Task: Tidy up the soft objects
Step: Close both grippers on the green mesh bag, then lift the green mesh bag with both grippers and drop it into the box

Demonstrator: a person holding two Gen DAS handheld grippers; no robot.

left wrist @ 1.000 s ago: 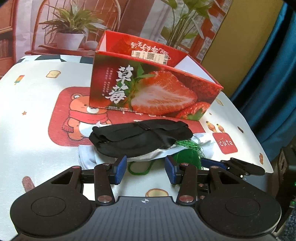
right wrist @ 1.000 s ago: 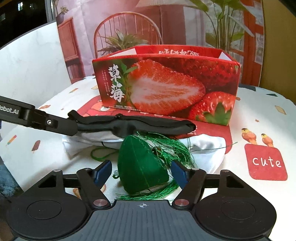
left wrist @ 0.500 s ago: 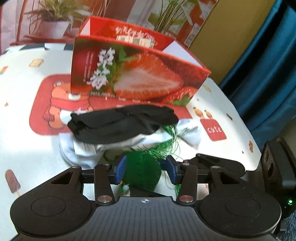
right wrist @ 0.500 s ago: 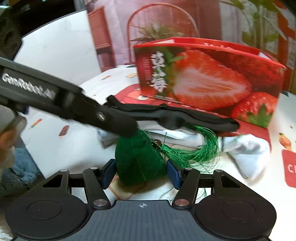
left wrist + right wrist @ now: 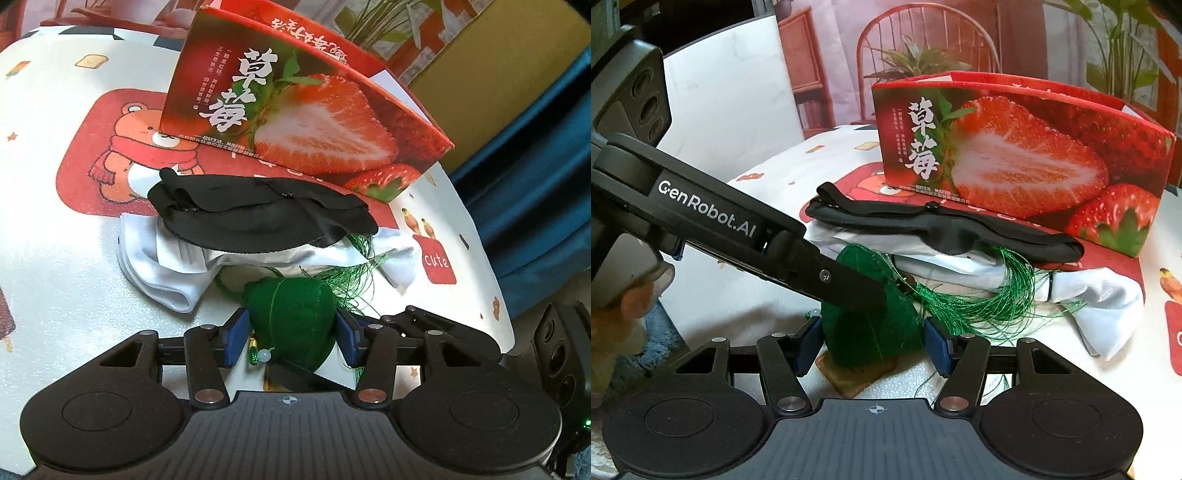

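A green stuffed pouch [image 5: 291,310] with a green tassel [image 5: 979,299] sits at the near edge of a pile on the table. My right gripper [image 5: 871,345] is shut on the pouch [image 5: 864,339], both blue pads against its sides. My left gripper [image 5: 291,339] straddles the same pouch. Its jaws are opening, and the pouch's sides just reach the pads. One left finger [image 5: 849,284] lies across the pouch. Behind it, a black eye mask [image 5: 258,218] rests on white socks [image 5: 166,280]. The red strawberry box [image 5: 314,125] stands open-topped at the back.
The cartoon-print tablecloth [image 5: 55,258] covers the table, whose right edge [image 5: 495,295] drops off beside a blue curtain [image 5: 535,184]. A person's hand [image 5: 624,306] holds the left gripper's handle. A chair [image 5: 923,37] and potted plants stand behind the box.
My left gripper came down and forward until the green pouch sat between its fingers. My right gripper narrowed onto the pouch, then held still.
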